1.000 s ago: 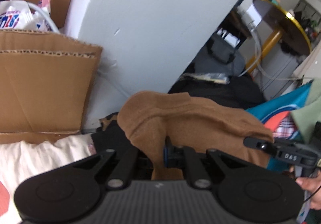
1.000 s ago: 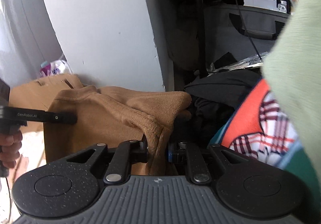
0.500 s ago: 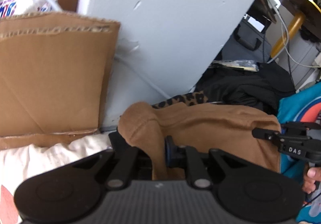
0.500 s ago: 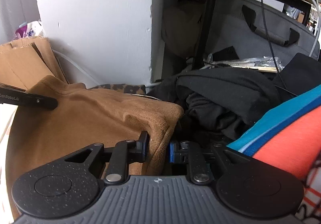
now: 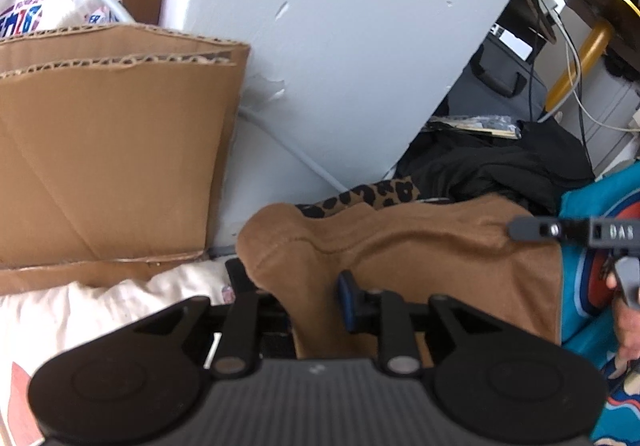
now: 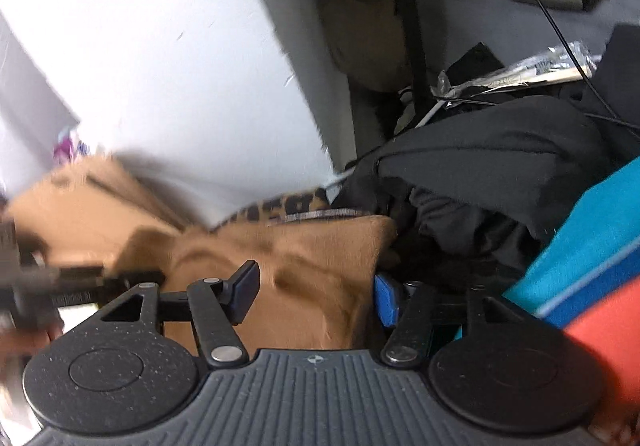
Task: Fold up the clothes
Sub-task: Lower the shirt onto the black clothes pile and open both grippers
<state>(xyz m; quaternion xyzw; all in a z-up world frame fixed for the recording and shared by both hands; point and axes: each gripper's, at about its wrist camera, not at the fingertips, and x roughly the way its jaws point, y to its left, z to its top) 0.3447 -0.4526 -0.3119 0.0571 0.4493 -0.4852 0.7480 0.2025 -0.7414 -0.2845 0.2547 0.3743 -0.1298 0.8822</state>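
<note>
Your left gripper (image 5: 294, 284) is clamped on a corner of the brown garment (image 5: 420, 246), and the cloth bunches over one finger so you see only the blue pad (image 5: 347, 300) of the other. Your right gripper (image 6: 314, 292) stands wide, its blue pads (image 6: 386, 298) apart with the same brown garment (image 6: 304, 278) lying loose between them, pinched by neither. The garment stretches across both views, over a leopard-print piece (image 5: 372, 196) that mostly hides beneath it. The right view smears badly on its left side; the cardboard (image 6: 76, 214) there is hard to read. A black clothes heap (image 6: 500, 166) sits behind, and a teal garment (image 5: 592, 286) is cut off at the edge.
</note>
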